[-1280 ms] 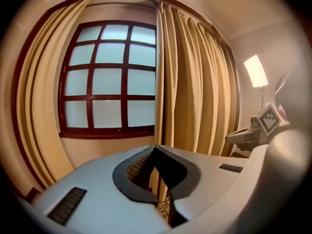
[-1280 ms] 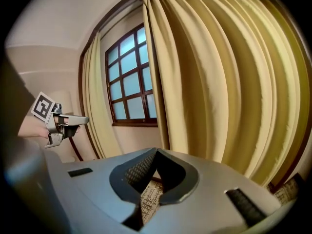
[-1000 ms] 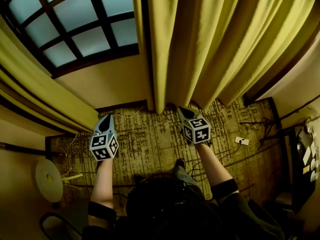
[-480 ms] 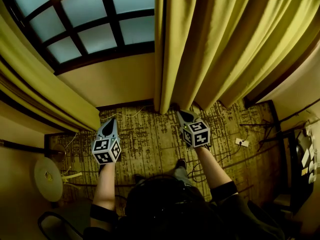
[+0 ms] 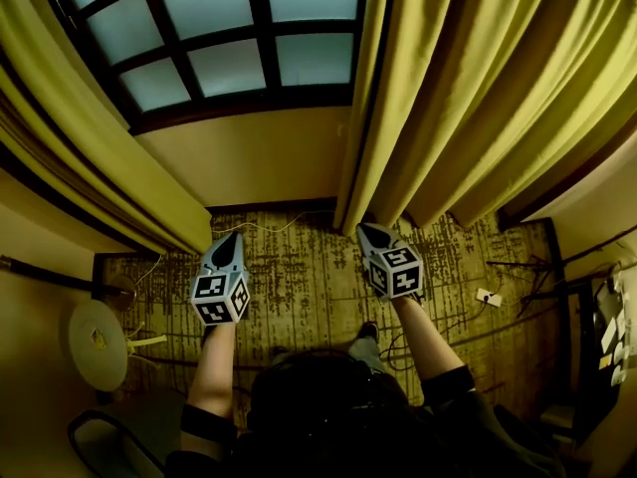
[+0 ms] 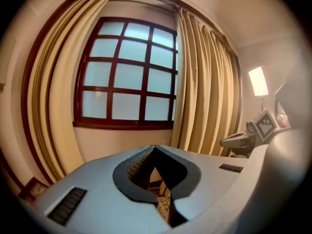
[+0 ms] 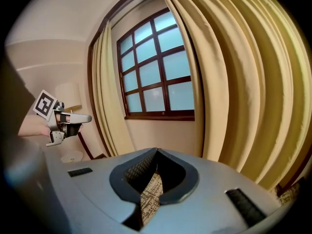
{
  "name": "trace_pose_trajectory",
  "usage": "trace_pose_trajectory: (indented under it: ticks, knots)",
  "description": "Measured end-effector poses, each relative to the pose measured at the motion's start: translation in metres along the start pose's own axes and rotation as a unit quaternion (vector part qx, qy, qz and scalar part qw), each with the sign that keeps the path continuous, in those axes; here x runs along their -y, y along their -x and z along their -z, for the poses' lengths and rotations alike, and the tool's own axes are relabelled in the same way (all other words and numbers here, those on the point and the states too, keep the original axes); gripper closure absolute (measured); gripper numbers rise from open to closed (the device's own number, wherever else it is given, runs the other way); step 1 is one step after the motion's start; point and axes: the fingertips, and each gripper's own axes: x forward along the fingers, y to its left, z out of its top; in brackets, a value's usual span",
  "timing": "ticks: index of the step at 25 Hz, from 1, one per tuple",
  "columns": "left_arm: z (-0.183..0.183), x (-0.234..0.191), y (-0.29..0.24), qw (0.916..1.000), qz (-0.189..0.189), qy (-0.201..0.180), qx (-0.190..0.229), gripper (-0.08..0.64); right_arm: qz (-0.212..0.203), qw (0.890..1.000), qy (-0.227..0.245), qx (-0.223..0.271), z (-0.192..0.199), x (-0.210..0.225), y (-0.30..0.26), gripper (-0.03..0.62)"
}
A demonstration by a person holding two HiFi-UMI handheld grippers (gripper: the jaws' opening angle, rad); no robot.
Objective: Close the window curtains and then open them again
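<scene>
I hold both grippers, left [image 5: 228,246] and right [image 5: 372,235], closed and empty before pleated yellow curtains [image 5: 468,98] and a gridded window [image 5: 239,38].

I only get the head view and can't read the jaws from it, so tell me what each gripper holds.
Observer: The left gripper is shut, nothing between its jaws.
Operator: Now the right.
Observer: The right gripper is shut and empty too; the right curtain hangs beside it, not in its jaws.
Operator: Report what's past that curtain.
Observer: A lit lamp, seen in the left gripper view.
</scene>
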Motion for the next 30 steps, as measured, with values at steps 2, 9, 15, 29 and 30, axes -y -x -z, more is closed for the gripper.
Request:
trace_pose_trajectory:
  ticks: [2,9,15,29,30]
  knots:
    - [0.001,-0.019,0.009,1.0000,-0.001,-0.002,0.001,0.557,-0.010,1.000,0.005,0.003,-0.004,-0.028,-0.011,0.591]
    - [-0.001,-0.093,0.048,0.9999,-0.001,-0.011,0.002,0.557,-0.049,0.998,0.019,0.024,-0.026,-0.145,-0.052,0.591]
    - [-0.006,-0.145,0.071,0.9999,-0.011,0.000,0.009,0.557,-0.091,0.995,0.043,0.020,-0.043,-0.229,-0.087,0.591]
    - [-0.048,-0.248,0.056,0.9947,-0.089,0.031,0.043,0.557,-0.200,0.973,0.109,0.017,-0.101,-0.314,-0.188,0.591]
    - [-0.055,-0.257,0.053,0.9936,-0.097,0.033,0.048,0.557,-0.209,0.971,0.114,0.020,-0.108,-0.317,-0.196,0.591]
